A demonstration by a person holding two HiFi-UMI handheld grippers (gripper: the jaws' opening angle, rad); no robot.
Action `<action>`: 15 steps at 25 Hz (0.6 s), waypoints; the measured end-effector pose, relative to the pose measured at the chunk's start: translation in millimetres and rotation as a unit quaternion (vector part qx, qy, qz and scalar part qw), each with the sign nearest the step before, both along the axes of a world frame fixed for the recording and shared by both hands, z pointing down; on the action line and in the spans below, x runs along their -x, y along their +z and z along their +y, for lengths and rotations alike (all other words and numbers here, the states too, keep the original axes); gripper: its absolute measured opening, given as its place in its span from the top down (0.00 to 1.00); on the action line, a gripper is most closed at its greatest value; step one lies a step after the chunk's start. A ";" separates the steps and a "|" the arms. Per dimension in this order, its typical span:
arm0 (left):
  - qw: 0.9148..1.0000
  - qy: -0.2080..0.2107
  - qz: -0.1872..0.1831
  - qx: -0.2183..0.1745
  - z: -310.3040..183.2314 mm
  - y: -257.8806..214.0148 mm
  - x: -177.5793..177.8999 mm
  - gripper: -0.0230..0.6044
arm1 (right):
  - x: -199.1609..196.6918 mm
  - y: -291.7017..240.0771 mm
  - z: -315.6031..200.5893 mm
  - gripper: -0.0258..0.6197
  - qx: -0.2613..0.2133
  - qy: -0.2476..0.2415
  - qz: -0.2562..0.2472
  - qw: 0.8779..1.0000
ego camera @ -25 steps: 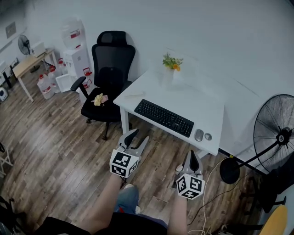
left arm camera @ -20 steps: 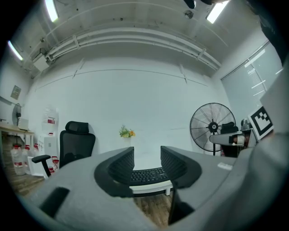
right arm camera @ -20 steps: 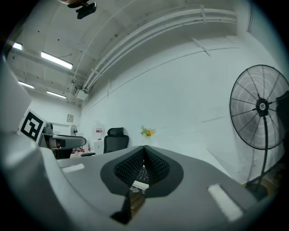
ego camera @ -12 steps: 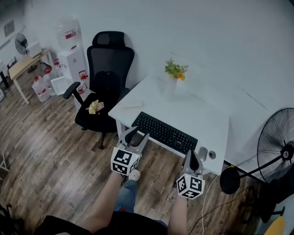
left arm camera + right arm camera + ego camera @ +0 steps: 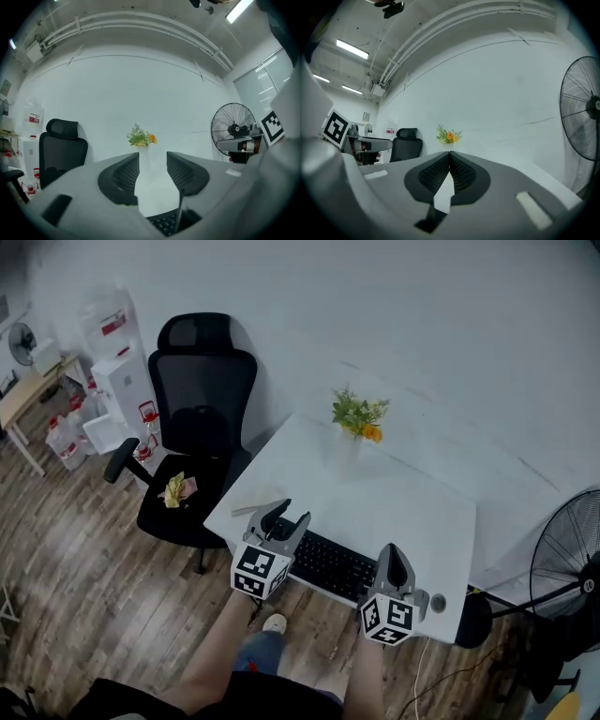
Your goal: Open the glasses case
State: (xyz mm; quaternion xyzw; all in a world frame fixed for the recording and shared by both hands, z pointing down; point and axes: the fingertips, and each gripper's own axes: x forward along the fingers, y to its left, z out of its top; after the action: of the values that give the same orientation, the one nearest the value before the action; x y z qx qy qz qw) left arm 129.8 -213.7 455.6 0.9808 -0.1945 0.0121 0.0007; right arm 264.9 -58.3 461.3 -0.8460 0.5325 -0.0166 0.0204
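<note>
A white bench [image 5: 412, 512] stands against a plain white wall [image 5: 450, 324] over a dark plank floor [image 5: 75, 549]. On it, a black keyboard [image 5: 328, 563] lies along the near edge. A vase of green and orange flowers [image 5: 356, 423] stands at 12 o'clock, near the wall. What looks like the glasses case [image 5: 258, 509], pale and oblong, rests on the bench's 9 o'clock corner, shut.

The left tool [image 5: 286, 517] hovers just beside the case, at its 3 o'clock, jaws apart with nothing between them [image 5: 152, 159]. The right tool [image 5: 394, 559] hangs over the near edge, jaws pressed together and empty [image 5: 449, 157].

A black office chair [image 5: 192, 427] stands at 9 o'clock of the bench, and a fan [image 5: 567, 559] at 3 o'clock.
</note>
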 end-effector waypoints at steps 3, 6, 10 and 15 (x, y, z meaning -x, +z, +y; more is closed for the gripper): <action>1.000 0.012 -0.004 0.000 -30.6 -1.8 -25.2 0.69 | -22.1 -2.2 -30.0 0.95 -0.001 0.009 -0.004 1.000; 1.000 0.029 -0.009 0.000 -51.7 -0.6 -48.4 0.69 | -40.8 -0.9 -51.8 0.95 -0.004 0.021 -0.012 1.000; 0.999 0.043 -0.014 -0.003 -71.5 2.9 -71.6 0.69 | -58.6 4.3 -72.1 0.95 -0.006 0.031 -0.020 0.999; 0.998 0.054 -0.016 -0.001 -82.6 4.4 -93.9 0.69 | -73.8 7.5 -82.1 0.95 -0.006 0.038 -0.026 0.999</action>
State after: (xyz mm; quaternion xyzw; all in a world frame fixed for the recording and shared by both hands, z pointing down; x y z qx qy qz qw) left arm 223.7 -296.3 460.0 0.9896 -0.1409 0.0277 -0.0042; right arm 338.7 -140.3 468.7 -0.8648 0.4993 -0.0343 0.0402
